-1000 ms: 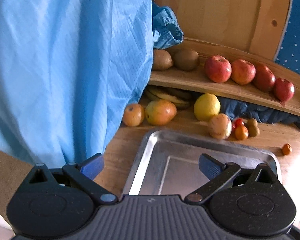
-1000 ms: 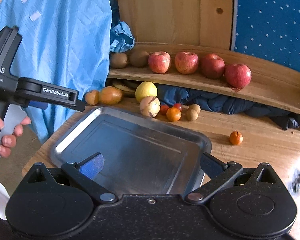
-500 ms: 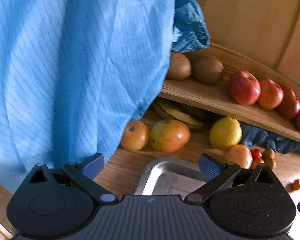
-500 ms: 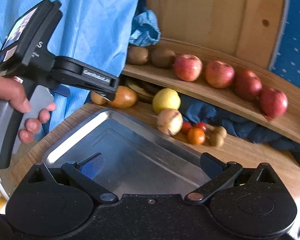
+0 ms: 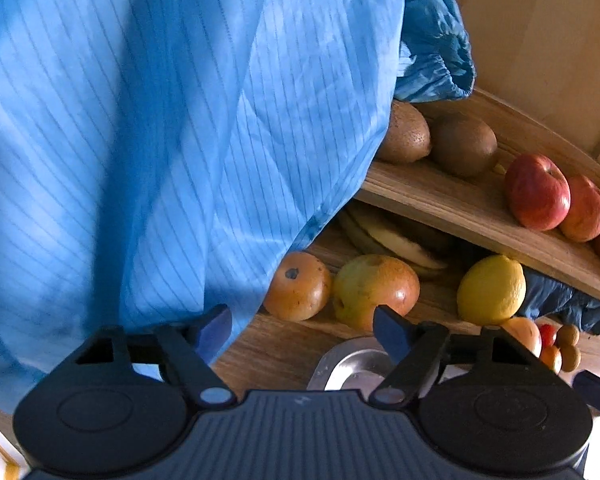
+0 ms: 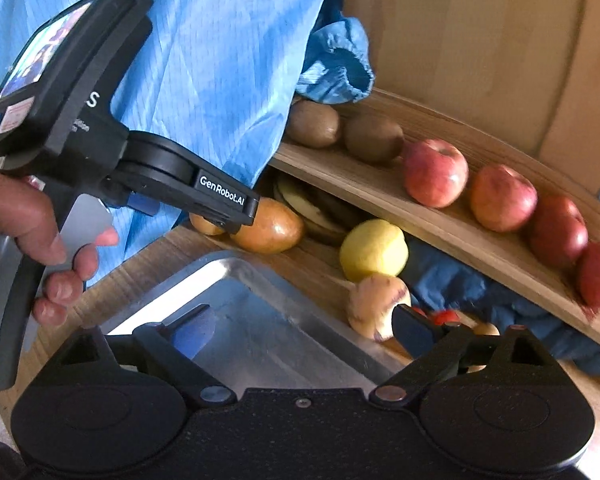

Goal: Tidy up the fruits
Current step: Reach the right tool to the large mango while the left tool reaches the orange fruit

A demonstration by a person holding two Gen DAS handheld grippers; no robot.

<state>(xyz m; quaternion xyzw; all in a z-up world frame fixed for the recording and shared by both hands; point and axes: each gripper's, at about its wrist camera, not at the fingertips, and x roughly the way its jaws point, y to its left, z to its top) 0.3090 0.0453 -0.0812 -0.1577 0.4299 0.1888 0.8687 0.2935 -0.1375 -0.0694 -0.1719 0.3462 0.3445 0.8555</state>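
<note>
Left gripper (image 5: pixel 302 326) has pushed in toward the fruit on the worktop (image 5: pixel 272 350); fingers released, holding nothing. Orange (image 5: pixel 298 286) and mango (image 5: pixel 376 290) now sit just beyond the fingertips, far larger in its view than a second ago. Metal tray (image 5: pixel 350 362) has shrunk to a corner at 6 o'clock. Blue garment (image 5: pixel 160 140) fills the 9 to 12 o'clock side.

Right gripper (image 6: pixel 300 326) hangs over the tray, fingers spread and empty. Yellow lemon (image 6: pixel 374 250) and a pale striped fruit (image 6: pixel 374 304), possibly a melon, lie beyond the tray's far rim. Kiwis (image 6: pixel 314 124) and apples (image 6: pixel 436 172) line the shelf (image 6: pixel 380 196).
</note>
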